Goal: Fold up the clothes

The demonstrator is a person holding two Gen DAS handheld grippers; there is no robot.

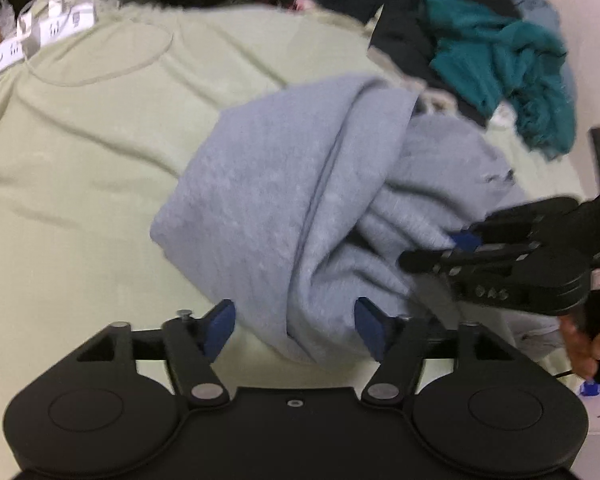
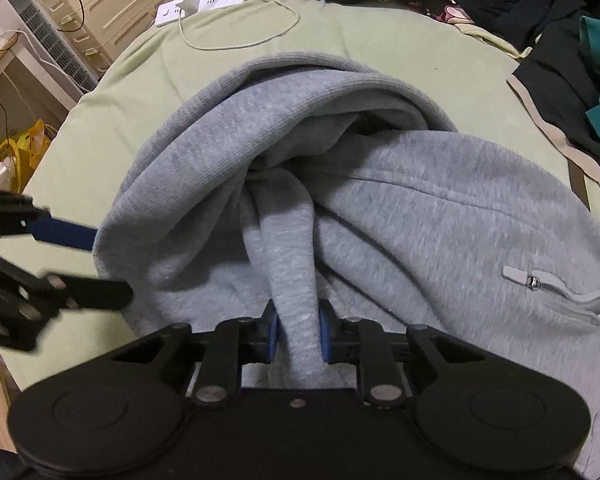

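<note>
A grey sweatshirt lies bunched on a pale green bed cover; it also fills the right wrist view, where a zip pocket shows at the right. My left gripper is open, its blue pads on either side of a hanging fold of the grey cloth without pinching it. My right gripper is shut on a twisted fold of the sweatshirt. The right gripper shows at the right of the left wrist view, and the left gripper shows at the left of the right wrist view.
A pile of dark clothes and a teal garment lie at the back right. White power strips with a looping white cable sit at the back left of the bed. A white fan heater and drawers stand beyond the bed's left edge.
</note>
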